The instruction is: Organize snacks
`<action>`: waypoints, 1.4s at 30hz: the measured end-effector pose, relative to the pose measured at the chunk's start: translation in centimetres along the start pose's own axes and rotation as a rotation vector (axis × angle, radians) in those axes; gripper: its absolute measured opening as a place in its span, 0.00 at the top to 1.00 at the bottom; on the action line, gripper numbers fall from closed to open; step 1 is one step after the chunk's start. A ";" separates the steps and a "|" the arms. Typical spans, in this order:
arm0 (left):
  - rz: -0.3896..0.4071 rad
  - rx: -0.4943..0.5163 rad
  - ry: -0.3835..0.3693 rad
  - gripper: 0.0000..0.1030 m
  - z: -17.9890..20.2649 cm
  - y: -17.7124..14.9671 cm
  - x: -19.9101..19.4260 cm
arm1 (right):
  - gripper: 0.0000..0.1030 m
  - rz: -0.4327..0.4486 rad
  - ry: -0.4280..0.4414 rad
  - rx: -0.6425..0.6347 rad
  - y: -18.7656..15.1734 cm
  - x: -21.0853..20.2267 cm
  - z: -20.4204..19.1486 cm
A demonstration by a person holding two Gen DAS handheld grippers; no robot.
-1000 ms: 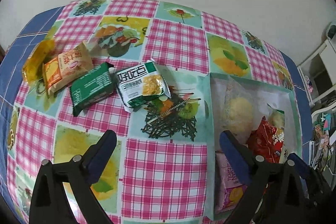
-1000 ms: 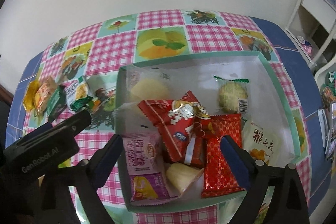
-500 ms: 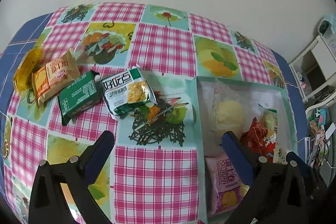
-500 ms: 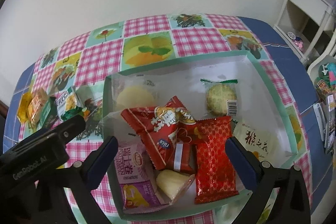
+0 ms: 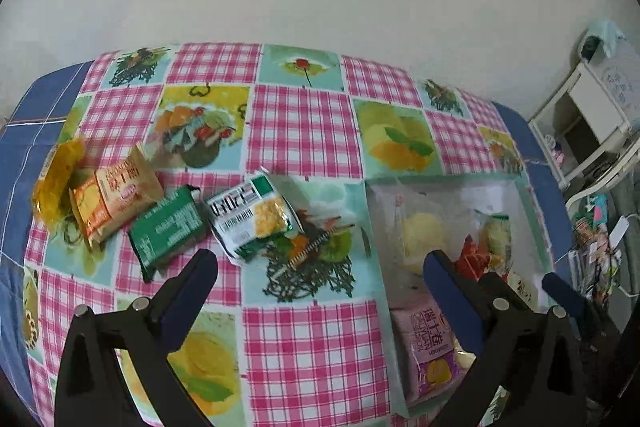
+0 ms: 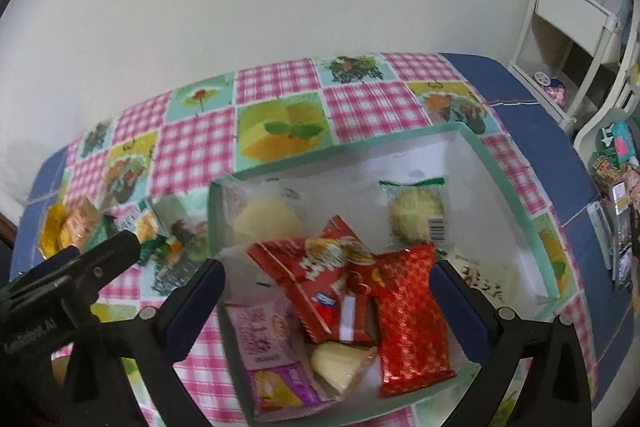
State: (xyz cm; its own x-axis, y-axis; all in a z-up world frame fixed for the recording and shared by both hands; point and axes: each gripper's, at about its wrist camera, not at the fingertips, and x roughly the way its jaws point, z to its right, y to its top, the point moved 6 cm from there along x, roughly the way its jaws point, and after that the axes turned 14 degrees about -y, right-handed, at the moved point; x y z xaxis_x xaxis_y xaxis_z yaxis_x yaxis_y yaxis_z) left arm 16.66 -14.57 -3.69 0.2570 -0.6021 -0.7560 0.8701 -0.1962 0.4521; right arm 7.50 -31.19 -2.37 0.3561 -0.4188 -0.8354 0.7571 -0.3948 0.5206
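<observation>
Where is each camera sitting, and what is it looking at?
Left wrist: sits on the left gripper, looking down at loose snack packets on the checked tablecloth; its own two open fingers show, and a right gripper finger at right.
Right wrist: sits on the right gripper, looking down into the snack box; its open fingers show, plus the left gripper's black body at left.
Both share: the box, the pink packet, the loose packets.
</observation>
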 end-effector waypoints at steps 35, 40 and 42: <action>-0.094 -0.072 0.274 0.12 -28.4 6.1 -4.5 | 0.15 -0.096 0.066 -0.475 -2.2 5.4 -23.1; -0.115 -0.106 0.231 0.29 -29.1 5.9 -3.1 | 0.27 -0.096 0.110 -0.472 -1.7 6.1 -23.5; -0.127 -0.126 0.215 0.38 -29.2 5.8 -2.5 | 0.32 -0.090 0.115 -0.480 -1.7 6.1 -23.7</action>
State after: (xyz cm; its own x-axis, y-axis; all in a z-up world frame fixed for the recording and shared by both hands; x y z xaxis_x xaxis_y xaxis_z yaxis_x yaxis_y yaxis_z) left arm 33.30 8.37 -13.02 0.2141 -0.3983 -0.8919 0.9430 -0.1538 0.2951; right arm 21.40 -13.77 -12.54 0.3154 -0.2964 -0.9015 0.9446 0.0069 0.3282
